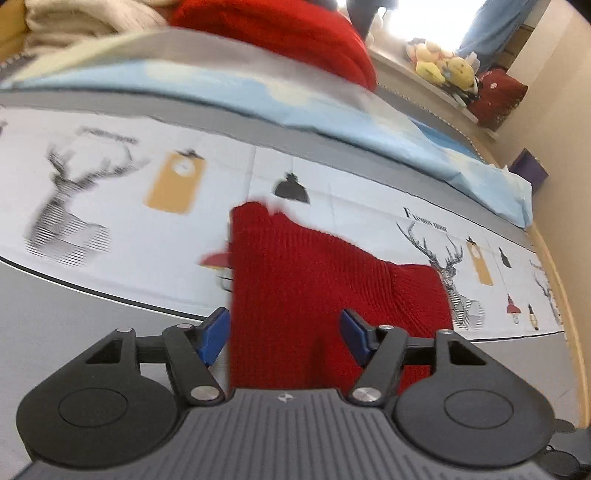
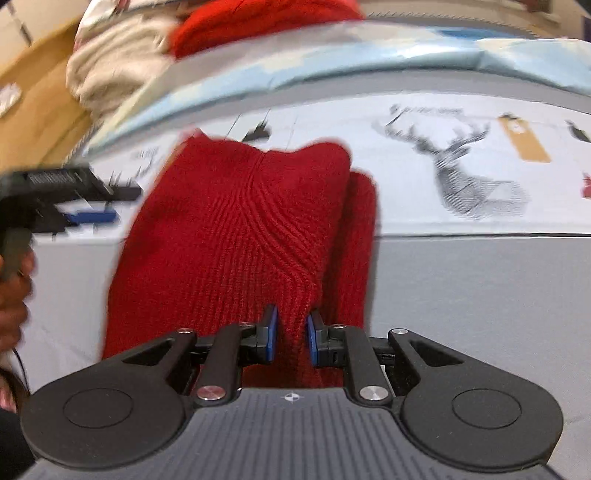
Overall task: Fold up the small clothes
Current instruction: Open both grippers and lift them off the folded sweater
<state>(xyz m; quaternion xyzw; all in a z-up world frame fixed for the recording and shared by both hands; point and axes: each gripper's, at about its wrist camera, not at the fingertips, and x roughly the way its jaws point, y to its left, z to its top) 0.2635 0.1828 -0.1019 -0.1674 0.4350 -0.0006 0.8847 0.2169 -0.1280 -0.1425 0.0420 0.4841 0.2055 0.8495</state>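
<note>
A small red knit garment (image 2: 236,240) lies partly folded on the bed's printed sheet. My right gripper (image 2: 291,338) is shut on a bunched fold at its near edge. In the left wrist view the same red garment (image 1: 314,288) lies ahead of my left gripper (image 1: 284,334), whose blue pads stand wide apart over its near edge, gripping nothing. The left gripper also shows at the left edge of the right wrist view (image 2: 92,216), blurred and open.
The sheet (image 1: 110,236) is white with deer prints and a grey border. A light blue quilt (image 1: 258,96) runs along the far side. A cream garment (image 1: 81,18) and another red knit (image 1: 295,33) are piled beyond it. A shelf with plush toys (image 1: 447,68) stands at right.
</note>
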